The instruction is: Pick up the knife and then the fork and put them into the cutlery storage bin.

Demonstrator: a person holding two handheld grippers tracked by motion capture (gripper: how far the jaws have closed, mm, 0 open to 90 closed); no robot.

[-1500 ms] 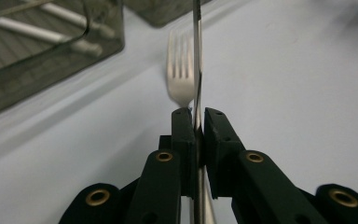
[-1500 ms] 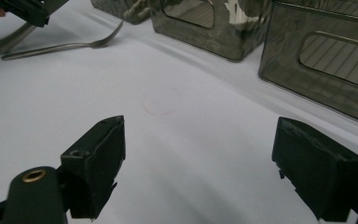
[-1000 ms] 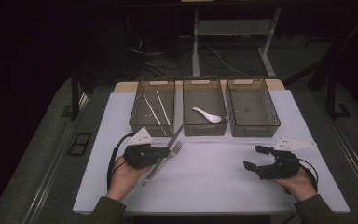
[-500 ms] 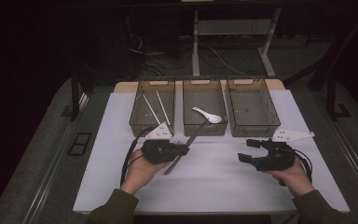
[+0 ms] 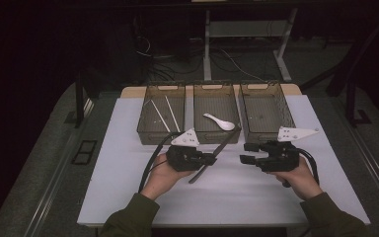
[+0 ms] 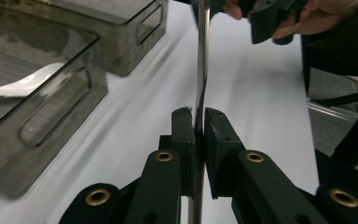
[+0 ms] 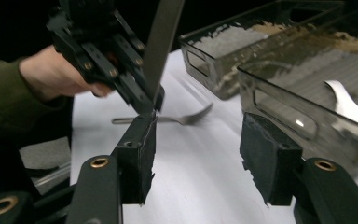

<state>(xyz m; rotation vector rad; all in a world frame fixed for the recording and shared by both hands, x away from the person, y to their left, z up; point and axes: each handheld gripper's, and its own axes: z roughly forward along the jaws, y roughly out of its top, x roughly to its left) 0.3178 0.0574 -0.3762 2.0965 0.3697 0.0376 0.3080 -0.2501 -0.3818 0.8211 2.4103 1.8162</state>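
The left gripper (image 5: 211, 159) is clamping a knife (image 5: 217, 153) tight between its jaws, holding it above the white table (image 5: 128, 173) just before the middle bin (image 5: 216, 136). The right gripper (image 5: 246, 153), facing it close by, has just been closing its jaws; they are standing partly open with nothing between them.

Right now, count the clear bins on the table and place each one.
3, in a row at the table's far edge: left bin with chopsticks, middle bin with a white spoon, right bin with nothing visible inside.
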